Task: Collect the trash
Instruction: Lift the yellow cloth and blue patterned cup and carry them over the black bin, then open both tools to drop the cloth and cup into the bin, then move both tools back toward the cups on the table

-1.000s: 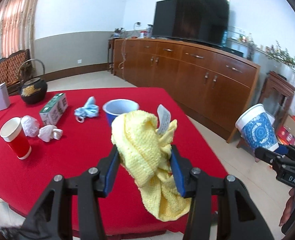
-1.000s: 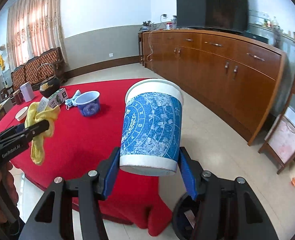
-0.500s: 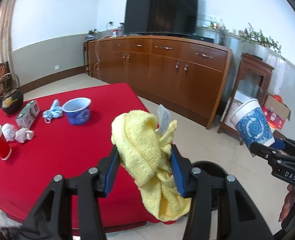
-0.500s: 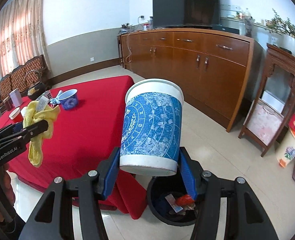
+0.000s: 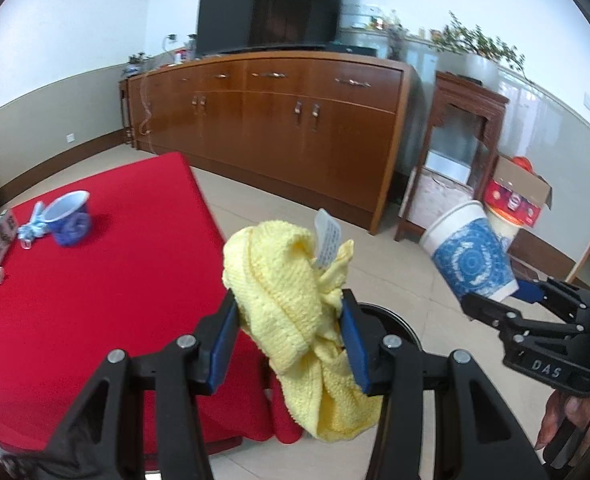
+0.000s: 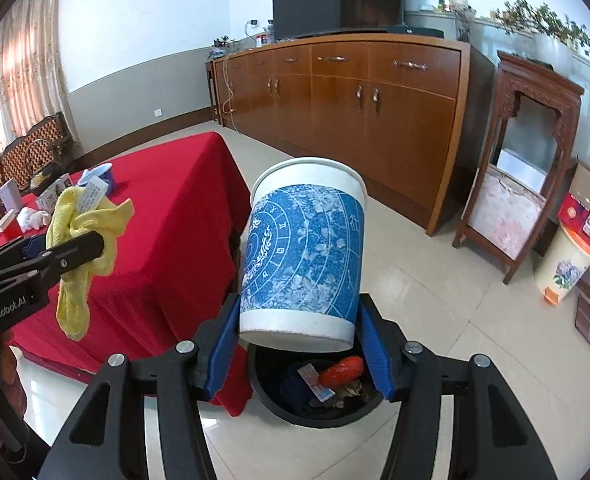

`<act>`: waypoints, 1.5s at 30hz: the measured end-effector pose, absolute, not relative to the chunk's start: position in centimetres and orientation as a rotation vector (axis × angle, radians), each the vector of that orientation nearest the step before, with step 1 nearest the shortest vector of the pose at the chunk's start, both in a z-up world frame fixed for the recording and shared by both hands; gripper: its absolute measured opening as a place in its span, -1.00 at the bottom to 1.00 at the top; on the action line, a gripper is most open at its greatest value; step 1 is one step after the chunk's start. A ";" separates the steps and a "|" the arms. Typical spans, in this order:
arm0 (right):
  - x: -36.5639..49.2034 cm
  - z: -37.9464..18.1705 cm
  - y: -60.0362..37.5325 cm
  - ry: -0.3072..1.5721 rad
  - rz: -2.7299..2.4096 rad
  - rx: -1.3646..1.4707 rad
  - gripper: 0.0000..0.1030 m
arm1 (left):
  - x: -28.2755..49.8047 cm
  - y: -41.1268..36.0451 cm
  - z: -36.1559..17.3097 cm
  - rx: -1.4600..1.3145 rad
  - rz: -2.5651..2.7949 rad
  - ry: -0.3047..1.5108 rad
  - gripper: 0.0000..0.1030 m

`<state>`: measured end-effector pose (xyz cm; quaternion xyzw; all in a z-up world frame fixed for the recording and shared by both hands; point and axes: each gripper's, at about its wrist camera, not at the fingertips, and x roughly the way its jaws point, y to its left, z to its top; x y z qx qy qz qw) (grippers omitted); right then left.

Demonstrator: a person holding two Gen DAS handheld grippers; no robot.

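From my left wrist view, the left tool (image 5: 289, 330) sits low centre, its blue pads pinching a crumpled yellow knitted cloth (image 5: 291, 300) with a white tag. The red-draped table (image 5: 95, 280) fills the left of the frame, and a black round bin (image 5: 391, 320) peeks out behind the cloth. At right, I see the right tool (image 5: 495, 300) carrying a blue-and-white patterned paper cup (image 5: 469, 254).

From my right wrist view, the right tool (image 6: 299, 340) grips that cup (image 6: 305, 256) by its base, bottom centre, directly above the open bin (image 6: 319, 408) holding scraps. The left tool (image 6: 75, 252) and cloth (image 6: 83, 248) hang at middle left.
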<state>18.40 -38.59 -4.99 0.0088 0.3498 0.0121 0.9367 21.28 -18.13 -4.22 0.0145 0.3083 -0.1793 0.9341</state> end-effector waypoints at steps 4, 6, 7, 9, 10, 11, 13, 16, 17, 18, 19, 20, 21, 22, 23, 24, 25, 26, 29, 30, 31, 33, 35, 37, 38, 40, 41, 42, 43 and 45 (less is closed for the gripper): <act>18.4 -6.4 -40.4 0.741 0.019 0.022 0.14 | 21.8 -20.4 -4.9 0.041 -0.393 0.649 -0.04; 18.5 -7.0 -41.0 0.755 0.015 0.022 0.14 | 21.9 -21.3 -5.2 0.046 -0.400 0.655 -0.04; 18.6 -7.2 -41.3 0.760 0.014 0.022 0.14 | 22.0 -22.0 -5.4 0.051 -0.404 0.658 -0.04; 18.7 -7.9 -42.0 0.770 0.015 0.019 0.14 | 22.1 -23.0 -6.0 0.058 -0.410 0.664 -0.04; 18.8 -8.2 -42.3 0.774 0.015 0.018 0.14 | 22.1 -23.4 -6.3 0.063 -0.413 0.669 -0.04; 18.9 -8.6 -42.5 0.778 0.015 0.019 0.14 | 22.2 -23.7 -6.6 0.065 -0.416 0.672 -0.04; 19.1 -9.3 -43.0 0.788 0.021 0.021 0.15 | 22.3 -24.3 -7.4 0.064 -0.422 0.682 -0.04; 19.6 -10.8 -43.6 0.810 0.033 0.014 0.15 | 22.4 -25.0 -8.5 0.061 -0.430 0.701 -0.04; 19.6 -11.1 -43.5 0.816 0.035 0.011 0.15 | 22.5 -25.3 -8.9 0.066 -0.430 0.709 -0.04; 19.8 -11.8 -43.7 0.830 0.038 0.005 0.15 | 22.5 -25.5 -9.3 0.068 -0.431 0.718 -0.04; 19.9 -12.3 -43.9 0.838 0.041 0.005 0.15 | 22.6 -25.7 -9.7 0.071 -0.431 0.728 -0.04; 20.1 -12.8 -44.1 0.846 0.043 0.004 0.15 | 22.7 -25.8 -10.2 0.072 -0.430 0.737 -0.04; 20.2 -13.2 -44.2 0.854 0.043 0.000 0.15 | 22.8 -25.9 -10.6 0.072 -0.429 0.746 -0.04; 20.4 -13.6 -44.4 0.861 0.044 0.000 0.15 | 23.0 -26.1 -10.9 0.073 -0.428 0.754 -0.04; 20.5 -14.0 -44.5 0.866 0.048 0.003 0.15 | 23.1 -26.2 -11.3 0.071 -0.427 0.766 -0.04; 20.8 -14.4 -44.6 0.873 0.051 0.000 0.15 | 23.3 -26.4 -11.6 0.067 -0.429 0.776 -0.04; 21.1 -14.9 -44.8 0.883 0.052 -0.004 0.15 | 23.4 -26.5 -11.9 0.064 -0.430 0.783 -0.04; 21.3 -15.2 -44.9 0.892 0.056 -0.004 0.15 | 23.6 -26.8 -12.2 0.068 -0.430 0.790 -0.04; 22.4 -17.1 -44.8 0.934 0.080 -0.016 0.15 | 24.3 -27.6 -13.2 0.075 -0.436 0.813 -0.03; 22.7 -17.6 -44.7 0.945 0.090 -0.028 0.15 | 24.6 -27.7 -13.6 0.075 -0.438 0.823 -0.03; 23.0 -18.1 -44.5 0.952 0.097 -0.040 0.15 | 24.8 -27.9 -14.0 0.079 -0.441 0.834 -0.02; 23.7 -19.1 -44.0 0.976 0.113 -0.068 0.15 | 25.2 -28.1 -14.7 0.082 -0.440 0.851 -0.01; 24.6 -20.4 -43.8 1.003 0.130 -0.081 0.16 | 25.6 -28.4 -15.6 0.081 -0.446 0.876 0.06; 25.5 -21.7 -43.6 1.036 0.144 -0.094 0.17 | 25.8 -28.7 -16.4 0.083 -0.444 0.894 0.28; 25.9 -22.4 -43.6 1.044 0.134 -0.113 0.34 | 25.9 -28.7 -16.7 0.086 -0.434 0.902 0.52; 26.2 -23.8 -44.0 1.036 0.082 -0.133 0.94 | 25.7 -28.5 -17.1 0.089 -0.403 0.886 0.66; 26.3 -24.2 -44.2 1.048 0.084 -0.126 0.95 | 25.6 -28.4 -17.2 0.090 -0.393 0.885 0.76; 26.6 -24.7 -44.7 1.077 0.067 -0.127 0.95 | 25.7 -28.3 -17.3 0.094 -0.380 0.886 0.86; 26.7 -25.0 -45.2 1.089 0.041 -0.129 0.96 | 25.7 -28.1 -17.5 0.101 -0.361 0.884 0.90; 26.8 -25.3 -46.3 1.102 -0.001 -0.104 1.00 | 25.8 -27.8 -18.0 0.116 -0.334 0.887 0.92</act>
